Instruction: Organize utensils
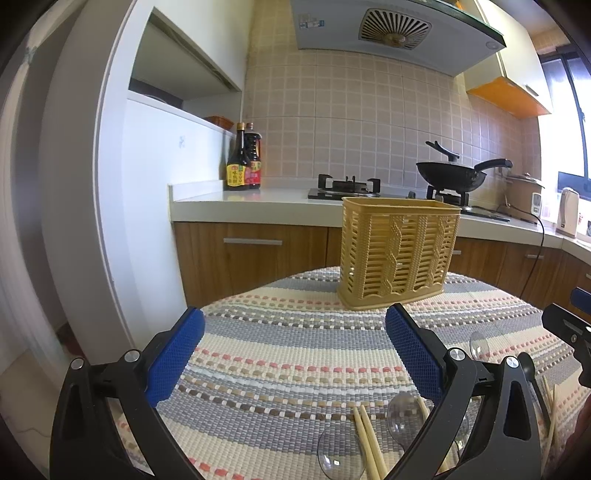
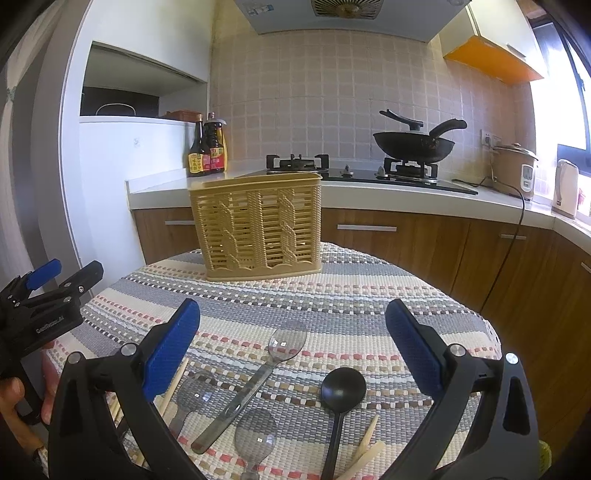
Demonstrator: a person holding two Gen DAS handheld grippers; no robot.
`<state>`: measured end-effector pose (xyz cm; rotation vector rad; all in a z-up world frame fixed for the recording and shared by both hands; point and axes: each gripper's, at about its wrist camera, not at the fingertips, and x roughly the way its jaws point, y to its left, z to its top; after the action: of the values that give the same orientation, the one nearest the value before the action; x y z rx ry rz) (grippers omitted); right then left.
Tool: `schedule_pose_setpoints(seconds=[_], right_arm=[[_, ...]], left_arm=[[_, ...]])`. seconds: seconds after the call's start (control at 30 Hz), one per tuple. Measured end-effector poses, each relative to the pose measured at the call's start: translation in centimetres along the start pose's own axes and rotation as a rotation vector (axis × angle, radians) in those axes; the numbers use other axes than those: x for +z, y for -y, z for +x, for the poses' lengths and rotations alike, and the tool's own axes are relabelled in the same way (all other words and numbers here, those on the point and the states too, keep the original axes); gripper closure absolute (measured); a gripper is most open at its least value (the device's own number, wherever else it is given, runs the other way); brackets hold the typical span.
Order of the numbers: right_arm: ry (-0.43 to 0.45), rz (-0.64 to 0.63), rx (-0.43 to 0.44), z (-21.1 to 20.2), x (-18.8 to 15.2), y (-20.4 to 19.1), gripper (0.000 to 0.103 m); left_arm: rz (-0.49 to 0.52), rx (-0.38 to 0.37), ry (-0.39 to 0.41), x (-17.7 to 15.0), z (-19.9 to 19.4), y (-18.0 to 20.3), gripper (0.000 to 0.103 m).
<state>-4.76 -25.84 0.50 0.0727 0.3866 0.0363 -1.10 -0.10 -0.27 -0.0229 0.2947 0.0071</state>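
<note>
Utensils lie loose on the striped cloth (image 2: 332, 295) in front of the basket (image 2: 258, 229): clear spoons (image 2: 255, 380), a black spoon (image 2: 341, 391) and chopsticks (image 1: 367, 443). The right gripper (image 2: 291, 343) hangs wide open and empty above them, spoons between its fingers. The left gripper (image 1: 295, 354), also spread and empty, hovers beside them, facing the basket.

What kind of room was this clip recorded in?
A home kitchen, almost certainly: a gas hob with a black wok sits on the worktop beneath a range hood, and sauce bottles stand against the tiled wall.
</note>
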Motion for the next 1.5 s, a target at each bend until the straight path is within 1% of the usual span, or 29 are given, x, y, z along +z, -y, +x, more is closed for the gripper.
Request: schedule_pose_setpoints(seconds=[0.73, 1.5], right_arm=[[-0.003, -0.012, 0.005, 0.26, -0.98, -0.07, 0.007], [-0.008, -0.026, 0.012, 0.25, -0.89, -0.13, 0.007]], left_arm=[[0.000, 0.000, -0.002, -0.14, 0.09, 0.07, 0.008], [0.000, 0.000, 0.000, -0.07, 0.08, 0.11, 0.008]])
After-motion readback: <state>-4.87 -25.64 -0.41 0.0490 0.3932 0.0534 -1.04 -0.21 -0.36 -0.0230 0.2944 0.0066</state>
